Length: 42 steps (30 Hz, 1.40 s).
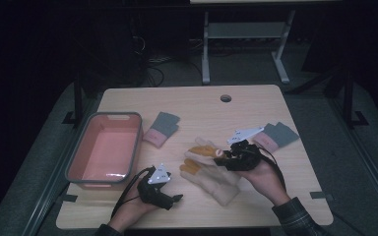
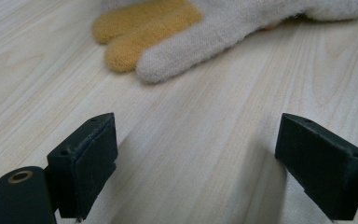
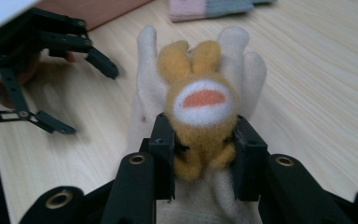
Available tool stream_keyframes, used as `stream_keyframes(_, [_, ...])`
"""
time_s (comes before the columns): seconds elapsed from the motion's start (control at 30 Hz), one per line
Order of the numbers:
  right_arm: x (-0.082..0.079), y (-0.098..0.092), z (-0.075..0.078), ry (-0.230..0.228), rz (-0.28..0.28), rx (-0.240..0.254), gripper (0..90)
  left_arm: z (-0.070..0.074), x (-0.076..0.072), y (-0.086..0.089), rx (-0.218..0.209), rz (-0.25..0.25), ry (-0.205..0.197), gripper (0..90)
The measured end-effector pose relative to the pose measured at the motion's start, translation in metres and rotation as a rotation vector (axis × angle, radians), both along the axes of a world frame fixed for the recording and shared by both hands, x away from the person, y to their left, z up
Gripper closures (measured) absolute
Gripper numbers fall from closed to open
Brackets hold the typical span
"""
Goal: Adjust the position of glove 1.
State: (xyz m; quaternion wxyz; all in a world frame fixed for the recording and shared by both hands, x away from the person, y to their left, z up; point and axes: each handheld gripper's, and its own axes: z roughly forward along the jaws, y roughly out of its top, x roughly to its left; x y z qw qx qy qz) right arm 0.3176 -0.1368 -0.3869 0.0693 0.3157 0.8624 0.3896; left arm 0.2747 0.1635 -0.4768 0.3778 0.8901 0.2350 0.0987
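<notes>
**Pale wooden counter, gloves in hand**

Wooden counter (image 1: pixel 197 105) carries everything; nearest, the left claw (image 1: pixel 177 197) rests released, jaws wide and empty; beyond it, the right claw (image 3: pixel 204 140) is clenched on an orange glove (image 3: pixel 200 116) above a cream glove (image 1: pixel 216 184); farther left sits a pink bin (image 1: pixel 81 147).

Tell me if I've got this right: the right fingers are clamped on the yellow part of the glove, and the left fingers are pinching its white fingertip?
Not quite. In the left gripper view the left gripper is open over bare table, short of the glove. The right gripper does clamp the yellow part.
</notes>
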Motion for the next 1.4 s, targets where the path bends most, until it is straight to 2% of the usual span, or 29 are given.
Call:
stream_keyframes(0.17, [-0.006,0.018,-0.003,0.006,0.026,0.001,66.7,0.000,0.000,0.000,0.000,0.000,0.000,12.1])
stream_keyframes(0.33, [-0.008,0.030,-0.012,0.022,0.032,-0.039,66.7,0.000,0.000,-0.001,-0.008,0.004,0.002,12.1])
stream_keyframes(0.53, [-0.009,0.033,-0.018,0.033,0.036,-0.071,66.4,0.000,0.000,-0.001,-0.007,0.004,0.003,12.1])
stream_keyframes(0.8, [-0.011,0.031,-0.029,0.061,0.023,-0.084,65.5,0.000,0.000,-0.001,-0.007,0.004,0.000,12.1])
stream_keyframes(1.03, [-0.014,0.030,-0.031,0.086,0.024,-0.078,64.6,0.000,0.000,-0.001,-0.007,0.004,0.000,12.1])
stream_keyframes(1.1, [-0.015,0.031,-0.033,0.093,0.024,-0.083,63.7,0.000,0.000,-0.001,-0.007,0.004,0.000,12.1])
stream_keyframes(1.17, [-0.014,0.032,-0.039,0.093,0.027,-0.109,62.2,0.000,0.000,0.000,-0.002,0.000,-0.001,12.1])
stream_keyframes(1.4, [-0.014,0.034,-0.047,0.124,0.022,-0.113,58.4,0.000,0.000,0.000,-0.005,0.002,0.001,12.1])
